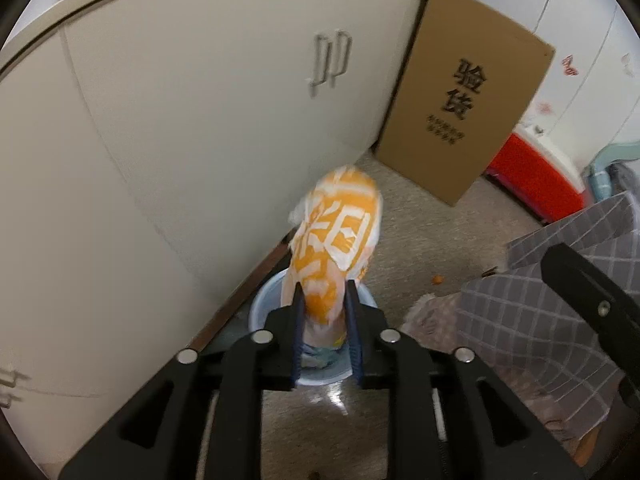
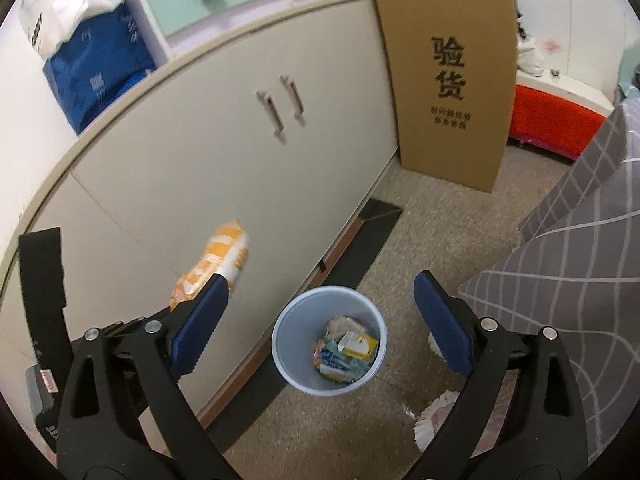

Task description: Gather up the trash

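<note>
Beige cabinet [image 1: 180,128] behind, orange wrapper [image 1: 340,236] between left fingers [image 1: 298,320]

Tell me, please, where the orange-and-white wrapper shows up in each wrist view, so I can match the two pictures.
Left wrist view: the orange-and-white wrapper is at centre, between the left gripper fingers, above the bin.
Right wrist view: the wrapper is left of centre, against the cabinet.
Shared landmark: the cardboard box with printed black characters.

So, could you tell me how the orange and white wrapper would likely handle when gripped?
The wrapper looks crinkled and thin, so probably floppy and light. Its glossy film may slip between the left gripper fingers.
</note>
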`<state>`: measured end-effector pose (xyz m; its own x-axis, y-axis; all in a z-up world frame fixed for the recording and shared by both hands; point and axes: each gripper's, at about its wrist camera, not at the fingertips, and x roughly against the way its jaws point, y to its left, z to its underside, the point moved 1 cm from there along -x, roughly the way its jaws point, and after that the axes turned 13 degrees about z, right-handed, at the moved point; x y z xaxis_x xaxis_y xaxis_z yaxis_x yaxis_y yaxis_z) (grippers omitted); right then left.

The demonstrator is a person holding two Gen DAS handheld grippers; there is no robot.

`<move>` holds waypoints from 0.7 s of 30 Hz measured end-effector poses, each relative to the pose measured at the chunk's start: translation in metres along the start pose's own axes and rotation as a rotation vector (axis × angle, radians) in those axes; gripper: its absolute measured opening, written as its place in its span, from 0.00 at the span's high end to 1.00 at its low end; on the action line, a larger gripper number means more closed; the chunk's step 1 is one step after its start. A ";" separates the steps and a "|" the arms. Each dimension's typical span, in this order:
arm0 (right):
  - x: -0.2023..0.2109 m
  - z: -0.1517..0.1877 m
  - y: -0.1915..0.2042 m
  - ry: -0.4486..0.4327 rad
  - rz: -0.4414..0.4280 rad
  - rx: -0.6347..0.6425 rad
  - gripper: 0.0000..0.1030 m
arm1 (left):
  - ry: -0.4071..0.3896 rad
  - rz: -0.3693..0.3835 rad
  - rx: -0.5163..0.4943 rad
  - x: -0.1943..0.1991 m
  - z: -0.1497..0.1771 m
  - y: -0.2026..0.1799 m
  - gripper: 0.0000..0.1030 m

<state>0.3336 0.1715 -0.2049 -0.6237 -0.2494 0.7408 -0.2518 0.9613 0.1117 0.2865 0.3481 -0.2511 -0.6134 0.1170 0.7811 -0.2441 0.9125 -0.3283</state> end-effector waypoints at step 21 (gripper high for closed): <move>0.082 -0.007 -0.048 -0.104 0.072 -0.082 0.10 | -0.101 -0.029 0.027 0.073 0.005 -0.058 0.24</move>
<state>0.2994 0.1061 -0.1448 -0.7123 -0.1861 0.6767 -0.1452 0.9824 0.1173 0.2522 0.3015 -0.1777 -0.6781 0.0498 0.7333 -0.2818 0.9038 -0.3220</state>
